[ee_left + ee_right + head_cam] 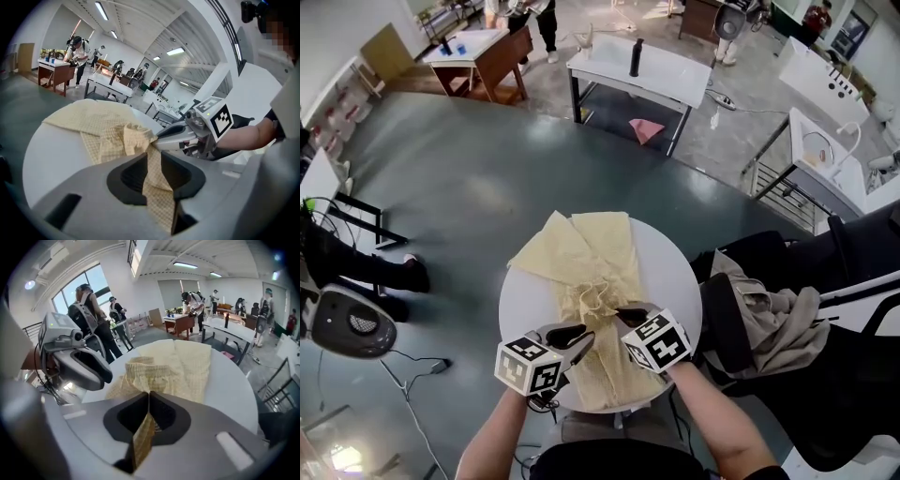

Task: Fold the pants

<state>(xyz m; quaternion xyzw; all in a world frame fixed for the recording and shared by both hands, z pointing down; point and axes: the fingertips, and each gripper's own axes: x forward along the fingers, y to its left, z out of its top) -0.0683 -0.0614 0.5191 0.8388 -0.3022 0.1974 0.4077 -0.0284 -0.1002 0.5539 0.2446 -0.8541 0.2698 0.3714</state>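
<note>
— Where are the pants [592, 267]?
— Spread on the round desk [673, 274]. On my right gripper [149, 398] the fingers are clenched on a fold; on my left gripper [153, 165] they stand apart, cloth between them.

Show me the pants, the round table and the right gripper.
pants [592, 251]: head view, middle of the cloth
round table [672, 274]: head view, bare white top
right gripper [149, 396]: right gripper view, tips pinching the pants

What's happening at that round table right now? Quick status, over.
Right hand-held gripper shut on pants. Left hand-held gripper: pants fabric between jaws, grip unclear. Waist end bunched, legs flat on round table. Nothing else on it.
</note>
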